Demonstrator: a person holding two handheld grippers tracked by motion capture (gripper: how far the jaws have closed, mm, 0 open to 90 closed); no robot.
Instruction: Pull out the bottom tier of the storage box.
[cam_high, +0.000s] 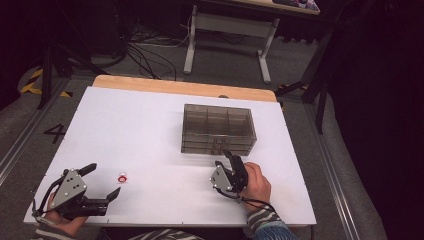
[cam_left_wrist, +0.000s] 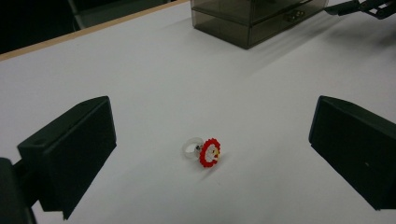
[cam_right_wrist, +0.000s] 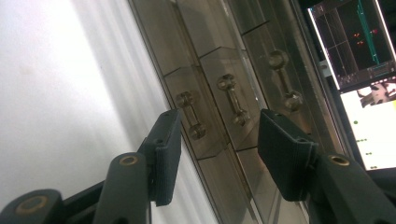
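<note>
Smoked plastic drawer box (cam_high: 218, 129) sits before my right gripper (cam_right_wrist: 217, 135), jaws part-open around its drawer handles (cam_right_wrist: 232, 99), gripping nothing; closing off-centre could catch two. My left gripper (cam_left_wrist: 210, 140) gapes around the ring (cam_left_wrist: 203, 151).

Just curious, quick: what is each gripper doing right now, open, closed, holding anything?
Left gripper: open, empty, ring on the table between its jaws.
Right gripper: open, empty, at drawer handles.

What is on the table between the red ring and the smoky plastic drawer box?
Nothing: in the left gripper view, only bare white table lies between the ring and the box.
</note>
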